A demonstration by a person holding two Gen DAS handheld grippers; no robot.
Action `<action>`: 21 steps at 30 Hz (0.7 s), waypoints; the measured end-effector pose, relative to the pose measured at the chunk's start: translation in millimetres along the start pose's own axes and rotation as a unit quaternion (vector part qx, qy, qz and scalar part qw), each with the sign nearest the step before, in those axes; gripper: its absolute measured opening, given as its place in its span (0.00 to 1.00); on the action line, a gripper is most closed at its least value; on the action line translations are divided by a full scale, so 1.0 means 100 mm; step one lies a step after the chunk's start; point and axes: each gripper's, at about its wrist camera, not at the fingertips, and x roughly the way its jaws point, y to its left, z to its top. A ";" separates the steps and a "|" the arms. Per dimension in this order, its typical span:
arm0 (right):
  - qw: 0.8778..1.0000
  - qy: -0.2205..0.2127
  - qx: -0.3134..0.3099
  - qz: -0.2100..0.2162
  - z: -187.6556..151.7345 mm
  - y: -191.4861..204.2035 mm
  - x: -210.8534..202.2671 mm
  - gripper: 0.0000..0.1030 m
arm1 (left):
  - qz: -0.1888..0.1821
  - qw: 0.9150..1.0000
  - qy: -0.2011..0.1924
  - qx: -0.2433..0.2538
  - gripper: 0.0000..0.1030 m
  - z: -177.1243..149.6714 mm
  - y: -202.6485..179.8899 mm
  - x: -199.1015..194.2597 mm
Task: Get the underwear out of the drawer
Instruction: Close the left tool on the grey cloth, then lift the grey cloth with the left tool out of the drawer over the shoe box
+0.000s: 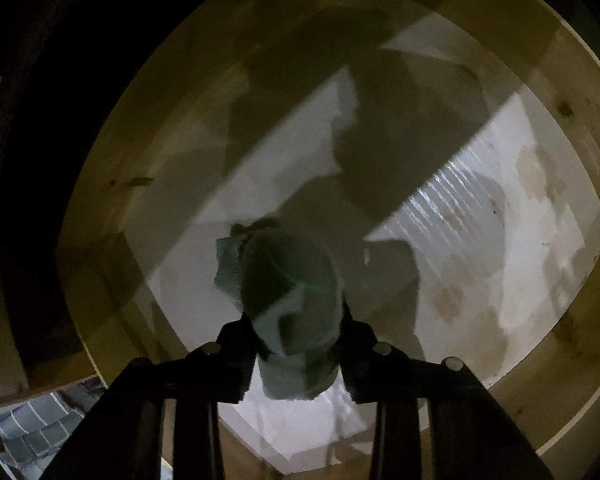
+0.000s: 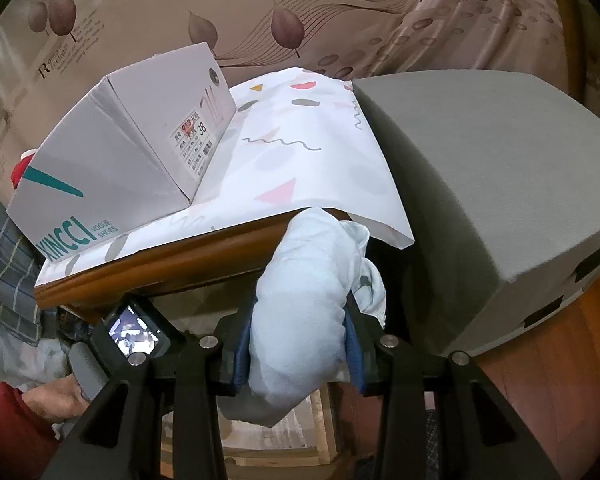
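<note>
hanging over the dim drawer (image 1: 520, 220), the left gripper (image 1: 296, 344) is clenched on a rolled bundle of underwear (image 1: 292, 300), a greenish-grey cloth that bulges out past the fingers and looks clear of the pale drawer floor, though the gloom makes that hard to confirm. the cloth is soft and light, and it squashes where the jaws pinch it, so a hold across the thick middle of the roll, as here, seems the safest place; a pinch on a loose edge would likely let it unroll or slide free. loose corners flare out at the roll's left side and could catch on the wooden drawer wall (image 1: 112, 208) on the way up. further right, the right gripper (image 2: 300, 344) is likewise closed around a second bundle (image 2: 304, 292), pale blue-white, held up in front of the surface's wooden edge (image 2: 204, 252), already outside the drawer. its blue pads (image 2: 242, 354) press into the fabric's waist, and a loose flap droops on the right side. a patterned cloth (image 2: 300, 160) covers the surface, with a shoe box (image 2: 120, 152) to the left and a grey box (image 2: 480, 200) to the right. both bundles should carry easily; the main risk i judge is slow slipping if the squeeze eases.
</note>
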 end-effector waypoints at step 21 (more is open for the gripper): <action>0.999 -0.002 -0.033 -0.031 -0.01 0.10 0.03 0.35 | -0.004 0.998 -0.030 -0.058 0.31 -0.30 0.00 -0.53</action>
